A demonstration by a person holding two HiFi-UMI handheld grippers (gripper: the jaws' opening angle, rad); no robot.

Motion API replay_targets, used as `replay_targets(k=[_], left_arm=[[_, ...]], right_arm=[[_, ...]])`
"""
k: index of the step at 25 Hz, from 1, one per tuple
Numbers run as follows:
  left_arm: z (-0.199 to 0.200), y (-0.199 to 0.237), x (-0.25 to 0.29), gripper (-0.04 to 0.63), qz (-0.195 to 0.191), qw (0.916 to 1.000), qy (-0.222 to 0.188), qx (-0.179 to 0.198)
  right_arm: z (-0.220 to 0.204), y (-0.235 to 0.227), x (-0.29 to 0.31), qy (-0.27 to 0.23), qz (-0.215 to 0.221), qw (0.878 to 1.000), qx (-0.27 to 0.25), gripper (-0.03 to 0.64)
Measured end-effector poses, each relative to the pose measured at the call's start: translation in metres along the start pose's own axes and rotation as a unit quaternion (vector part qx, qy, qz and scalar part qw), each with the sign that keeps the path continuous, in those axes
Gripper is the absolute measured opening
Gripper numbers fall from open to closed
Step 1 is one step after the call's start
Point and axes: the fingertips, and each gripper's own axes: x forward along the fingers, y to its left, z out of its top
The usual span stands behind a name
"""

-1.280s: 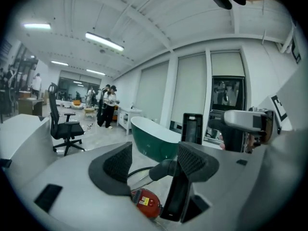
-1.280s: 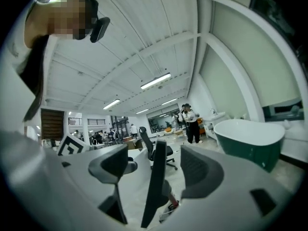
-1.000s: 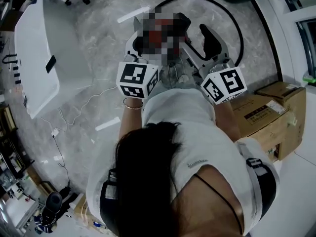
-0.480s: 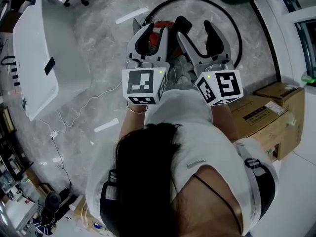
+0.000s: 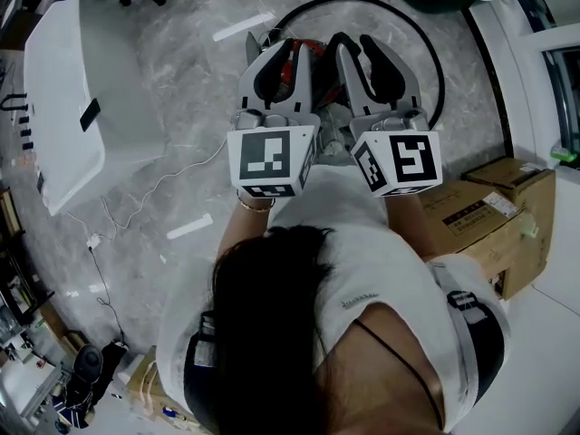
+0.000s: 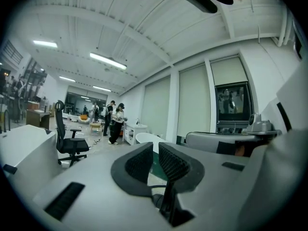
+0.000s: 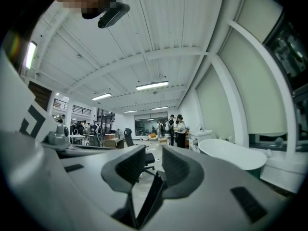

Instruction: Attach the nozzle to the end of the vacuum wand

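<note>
Open lab hall with office chair (image 6: pixel 67 141), bathtub (image 7: pixel 236 159), strip lights (image 6: pixel 108 61).

Only a sliver of the red vacuum body (image 5: pixel 287 65) shows on the floor (image 5: pixel 186 107); the black hose loop (image 5: pixel 416 18) is partly covered. The distant people (image 6: pixel 115 121) are too small to make out.

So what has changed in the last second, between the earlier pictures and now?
The left gripper and right gripper rose toward the head camera, and their jaws have just been closing, the left almost together. Nothing is between either pair. The cardboard box and white tub stayed put.
</note>
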Motion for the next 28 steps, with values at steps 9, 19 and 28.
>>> replay_targets(k=[9,19,28], left_arm=[[0.003,-0.002,-0.003,0.006,0.011,0.9997,0.001,0.022],[-0.002,0.001,-0.005,0.003,0.002,0.9999,0.007,0.010],[-0.001,0.006,-0.004,0.003,0.009,0.9997,0.002,0.025]], right_arm=[[-0.004,0.006,0.005,0.024,-0.014,1.000,-0.009,0.041],[-0.011,0.006,0.006,0.040,-0.024,0.999,-0.010,0.015],[-0.015,0.014,0.013,0.047,-0.015,0.999,-0.021,0.015]])
